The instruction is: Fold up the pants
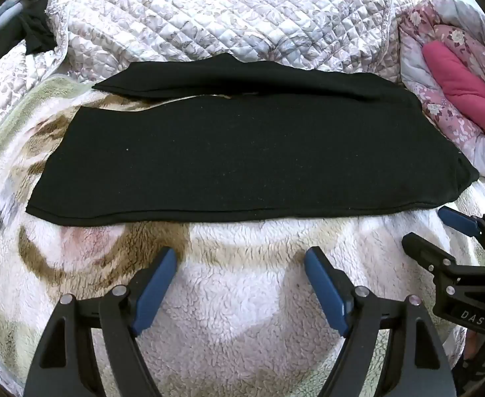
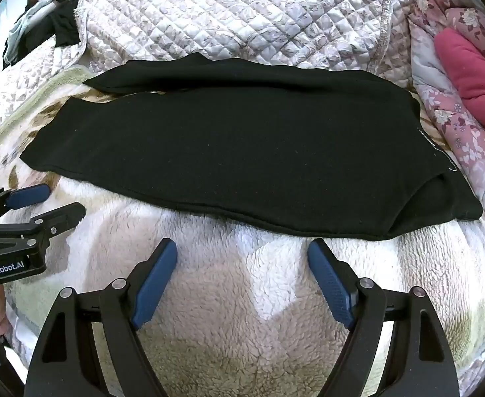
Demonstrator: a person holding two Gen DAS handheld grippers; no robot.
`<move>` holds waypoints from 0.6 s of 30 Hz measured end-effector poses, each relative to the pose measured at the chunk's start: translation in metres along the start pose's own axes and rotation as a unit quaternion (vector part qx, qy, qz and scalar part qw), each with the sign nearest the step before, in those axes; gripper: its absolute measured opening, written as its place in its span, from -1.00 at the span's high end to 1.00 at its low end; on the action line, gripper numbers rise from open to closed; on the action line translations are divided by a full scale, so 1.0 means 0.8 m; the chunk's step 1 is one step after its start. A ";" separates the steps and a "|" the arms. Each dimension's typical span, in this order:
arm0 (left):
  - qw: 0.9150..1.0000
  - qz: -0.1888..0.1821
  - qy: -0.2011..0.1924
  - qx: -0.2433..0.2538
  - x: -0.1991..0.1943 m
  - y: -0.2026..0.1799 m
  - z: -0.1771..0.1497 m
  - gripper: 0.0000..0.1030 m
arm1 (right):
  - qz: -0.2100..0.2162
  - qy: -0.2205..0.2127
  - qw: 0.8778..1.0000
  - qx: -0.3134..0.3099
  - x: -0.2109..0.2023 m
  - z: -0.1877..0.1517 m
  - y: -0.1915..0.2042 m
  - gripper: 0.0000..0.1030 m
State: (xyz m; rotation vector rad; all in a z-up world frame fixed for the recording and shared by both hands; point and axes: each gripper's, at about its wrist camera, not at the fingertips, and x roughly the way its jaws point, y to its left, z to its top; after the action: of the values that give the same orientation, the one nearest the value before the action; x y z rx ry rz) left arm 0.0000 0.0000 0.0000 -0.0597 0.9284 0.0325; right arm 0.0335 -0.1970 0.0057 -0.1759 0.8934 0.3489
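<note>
Black pants lie flat across a fleece blanket, waist at the right, legs running left, with a narrow gap between the two legs at the far side. They also show in the right wrist view. My left gripper is open and empty, just short of the pants' near edge. My right gripper is open and empty, near the same edge further right. The right gripper shows in the left wrist view, the left gripper in the right wrist view.
A quilted grey-white cover lies bunched behind the pants. A pink floral quilt is at the right. Dark clothes hang at the far left.
</note>
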 end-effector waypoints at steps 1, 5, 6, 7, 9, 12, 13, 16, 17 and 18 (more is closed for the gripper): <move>1.000 0.001 -0.001 0.001 0.000 0.000 0.000 -0.59 | 0.000 0.000 1.000 0.000 0.000 0.000 0.000 -0.58; 1.000 0.002 -0.002 0.002 0.000 0.000 0.000 -0.60 | 0.000 0.000 1.000 0.000 0.000 0.000 0.000 -0.58; 1.000 0.002 -0.002 0.002 0.000 -0.001 0.000 -0.60 | 0.000 0.000 1.000 0.000 0.000 0.000 0.000 -0.58; 1.000 0.002 -0.001 0.002 0.000 0.000 0.000 -0.60 | 0.000 0.000 1.000 0.000 0.000 0.000 0.000 -0.58; 1.000 0.001 -0.001 0.002 0.000 -0.001 0.000 -0.60 | 0.000 0.000 1.000 0.000 0.001 0.000 0.001 -0.58; 1.000 0.001 -0.002 0.004 0.000 -0.001 -0.001 -0.60 | 0.000 0.001 1.000 0.000 0.000 0.000 0.001 -0.58; 1.000 0.001 -0.002 0.004 0.002 -0.005 0.001 -0.60 | 0.000 0.001 1.000 0.000 0.000 0.000 0.001 -0.58; 1.000 0.002 -0.003 0.003 0.000 -0.009 0.003 -0.60 | 0.000 0.000 1.000 0.000 0.000 0.001 0.000 -0.58; 1.000 0.001 -0.003 0.005 -0.001 -0.007 0.003 -0.60 | 0.000 0.000 1.000 0.000 0.000 0.001 0.000 -0.58; 1.000 0.001 -0.003 0.005 -0.001 -0.007 0.003 -0.60 | 0.000 0.001 1.000 0.000 0.000 0.001 0.000 -0.58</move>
State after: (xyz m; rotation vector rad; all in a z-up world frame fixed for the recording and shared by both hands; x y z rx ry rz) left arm 0.0020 -0.0057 0.0020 -0.0497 0.9229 0.0299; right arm 0.0341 -0.1967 0.0058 -0.1763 0.8946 0.3493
